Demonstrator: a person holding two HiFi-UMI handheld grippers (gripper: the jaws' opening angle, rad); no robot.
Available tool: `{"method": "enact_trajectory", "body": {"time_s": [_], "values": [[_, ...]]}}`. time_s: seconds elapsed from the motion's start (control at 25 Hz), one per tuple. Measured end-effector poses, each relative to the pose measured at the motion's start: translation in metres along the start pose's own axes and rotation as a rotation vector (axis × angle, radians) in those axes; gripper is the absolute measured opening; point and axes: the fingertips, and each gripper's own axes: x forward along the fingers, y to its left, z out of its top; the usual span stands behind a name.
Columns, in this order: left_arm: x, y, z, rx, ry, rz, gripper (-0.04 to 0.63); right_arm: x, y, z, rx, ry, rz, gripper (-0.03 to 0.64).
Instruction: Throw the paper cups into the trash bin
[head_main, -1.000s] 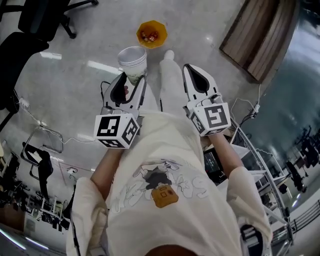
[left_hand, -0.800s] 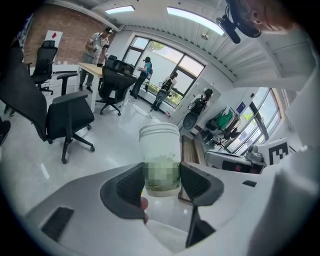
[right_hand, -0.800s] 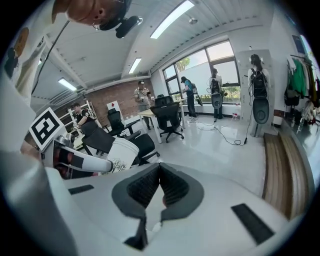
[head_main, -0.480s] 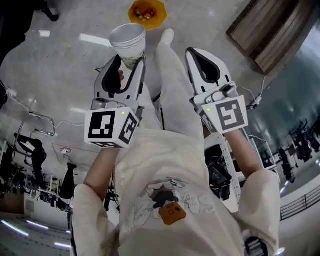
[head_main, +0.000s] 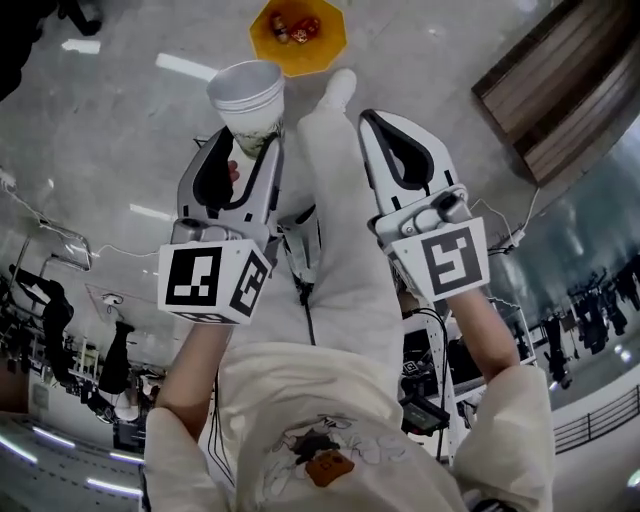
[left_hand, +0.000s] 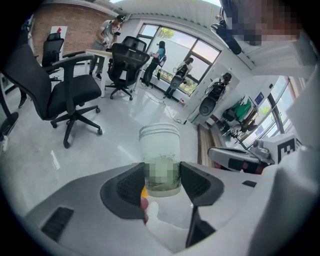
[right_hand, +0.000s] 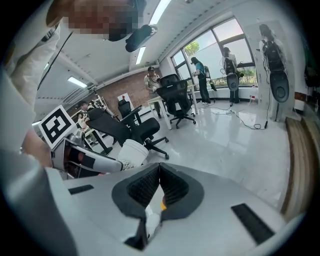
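Note:
My left gripper (head_main: 250, 148) is shut on a stack of white paper cups (head_main: 247, 100), held upright by its lower part. In the left gripper view the paper cups (left_hand: 160, 156) sit squeezed between the two dark pads. The orange trash bin (head_main: 297, 30) stands on the floor ahead, just beyond the cups, with colourful litter inside. My right gripper (head_main: 372, 130) is shut and holds nothing; its jaws (right_hand: 159, 172) meet tip to tip. In the right gripper view the paper cups (right_hand: 132, 152) show at the left, in the other gripper.
A wooden panel (head_main: 565, 85) lies on the glossy grey floor at the upper right. Black office chairs (left_hand: 65, 92) stand to the left. A metal rack with equipment (head_main: 430, 350) is beside my right leg. Cables (head_main: 60, 240) run over the floor at the left.
Both grippers have moved forward toward the orange bin, which now sits closer to the cups. The left gripper keeps its hold on the cups; the right stays shut.

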Motion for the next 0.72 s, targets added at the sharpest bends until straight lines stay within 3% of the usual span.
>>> {"method": "enact_trajectory", "body": {"time_s": [0.28,0.72], "values": [[0.092,0.046,-0.045,-0.066,0.04,0.05,0.23,0.063,-0.029,-0.086,-0.045,0.123,-0.006,0.008],[0.21,0.089,-0.119,-0.113,0.103,0.091,0.23,0.148,-0.093,-0.179,0.035,0.15,-0.071,0.008]]}}
